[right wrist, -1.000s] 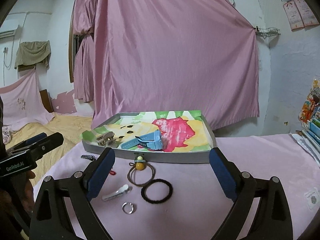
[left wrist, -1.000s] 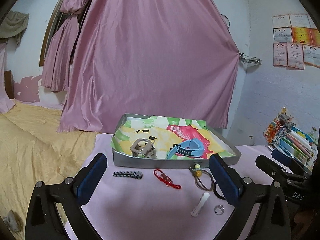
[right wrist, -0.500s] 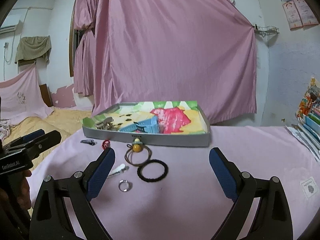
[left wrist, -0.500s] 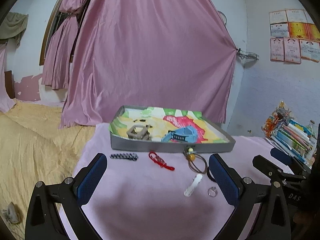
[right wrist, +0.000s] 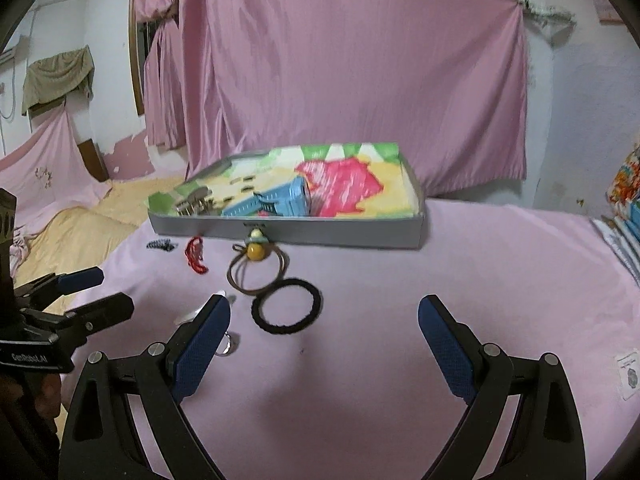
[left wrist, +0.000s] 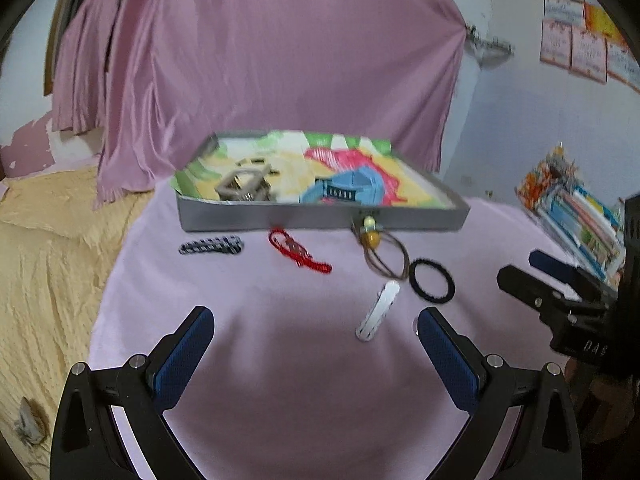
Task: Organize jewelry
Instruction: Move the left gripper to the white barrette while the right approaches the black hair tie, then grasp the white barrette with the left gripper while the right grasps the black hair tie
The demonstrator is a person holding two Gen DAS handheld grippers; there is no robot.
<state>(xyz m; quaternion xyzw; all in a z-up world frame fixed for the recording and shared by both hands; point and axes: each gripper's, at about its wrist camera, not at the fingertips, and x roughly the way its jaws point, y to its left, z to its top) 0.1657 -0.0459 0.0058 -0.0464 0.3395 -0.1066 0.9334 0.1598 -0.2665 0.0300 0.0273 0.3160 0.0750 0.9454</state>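
A grey tray point(left wrist: 320, 222) point(right wrist: 340, 234) with a colourful lining holds a blue watch point(left wrist: 348, 188) point(right wrist: 276, 200) and a tan claw clip point(left wrist: 242, 186) point(right wrist: 194, 202). In front of it on the pink cloth lie a black-and-white band point(left wrist: 212, 245), a red cord point(left wrist: 298, 254) point(right wrist: 195, 255), a brown hair tie with a yellow bead point(left wrist: 378, 250) point(right wrist: 256, 264), a black hair tie point(left wrist: 432, 280) point(right wrist: 286, 306), a white clip point(left wrist: 378, 311) and a small ring point(right wrist: 229, 346). My left gripper point(left wrist: 316, 352) and right gripper point(right wrist: 324, 344) are open and empty above the cloth.
A stack of books and colourful items point(left wrist: 576, 208) stands at the table's right edge. A yellow bedspread point(left wrist: 48, 248) lies to the left. A pink curtain point(left wrist: 280, 60) hangs behind the tray. A white tag point(right wrist: 632, 370) lies on the cloth at the right.
Both grippers have drawn back and then come lower and closer over the loose items. Both stay open. No item has moved.
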